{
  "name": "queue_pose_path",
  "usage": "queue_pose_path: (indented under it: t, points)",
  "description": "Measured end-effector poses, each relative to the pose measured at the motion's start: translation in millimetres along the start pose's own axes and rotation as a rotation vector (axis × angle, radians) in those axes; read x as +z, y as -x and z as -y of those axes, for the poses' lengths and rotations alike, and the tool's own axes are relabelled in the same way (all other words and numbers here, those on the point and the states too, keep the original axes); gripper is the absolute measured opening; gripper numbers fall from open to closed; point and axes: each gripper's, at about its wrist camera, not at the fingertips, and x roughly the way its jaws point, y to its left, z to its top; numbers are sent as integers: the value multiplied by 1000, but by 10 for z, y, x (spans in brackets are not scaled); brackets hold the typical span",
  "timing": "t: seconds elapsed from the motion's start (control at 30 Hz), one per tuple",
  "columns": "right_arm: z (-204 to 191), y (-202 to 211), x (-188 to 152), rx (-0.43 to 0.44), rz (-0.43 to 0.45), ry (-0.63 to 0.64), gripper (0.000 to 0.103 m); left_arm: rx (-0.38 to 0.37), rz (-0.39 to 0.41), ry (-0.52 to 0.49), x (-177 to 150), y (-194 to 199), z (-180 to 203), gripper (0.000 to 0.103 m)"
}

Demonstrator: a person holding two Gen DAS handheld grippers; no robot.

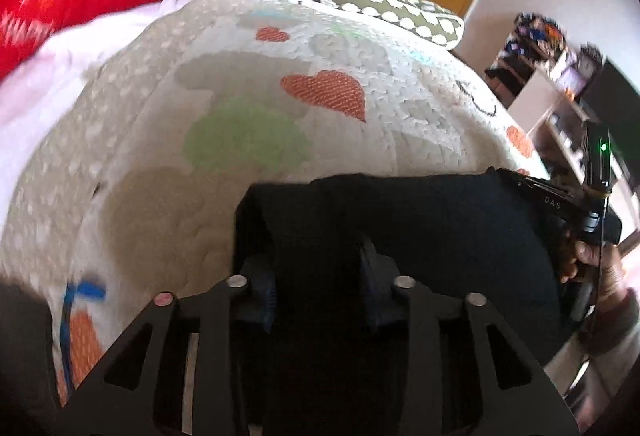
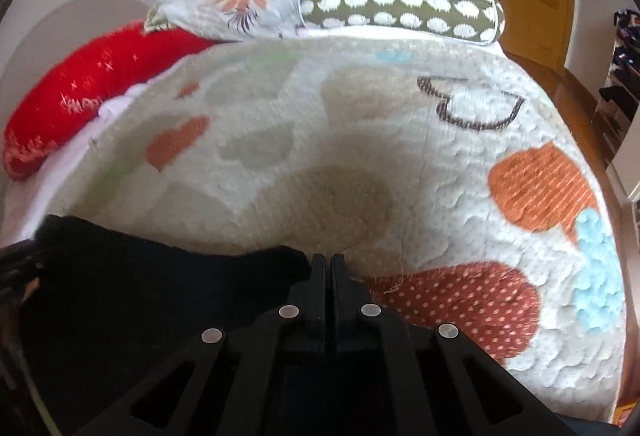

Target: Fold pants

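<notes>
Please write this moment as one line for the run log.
left gripper: open over black pants | right gripper: shut at pants edge | surface: quilt

The left claw (image 1: 316,276) tips vanish (blurred) behind dark pants (image 1: 420,220).

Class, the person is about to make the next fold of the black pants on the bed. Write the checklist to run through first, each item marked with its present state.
1. Pants lie on the quilt: ok.
2. Left gripper jaws apart over the fabric: ok.
3. Left pads pinching fabric: cannot tell.
4. Right gripper shut: ok.
5. Right gripper holding the pants' edge: cannot tell.
6. Pillows away from the pants: ok.
</notes>
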Motion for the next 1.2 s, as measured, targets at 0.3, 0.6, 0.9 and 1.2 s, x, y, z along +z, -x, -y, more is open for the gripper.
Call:
queue_pose_path:
  t: [0.3, 0.6, 0.9, 1.2]
  points:
    - [-229, 854, -340, 127, 81, -24, 47, -6, 32, 124, -295, 473, -238, 69]
    - [-1143, 715, -957, 280, -16, 130, 47, -36, 2, 203, -505, 303, -203, 80]
    - [-1236, 629, -1007, 230, 9, 124, 50, -14, -10, 148, -527, 272, 31, 43]
    - [-1687, 769, -1033, 335, 6, 163, 50, -10, 64, 144, -617, 858, -100, 40]
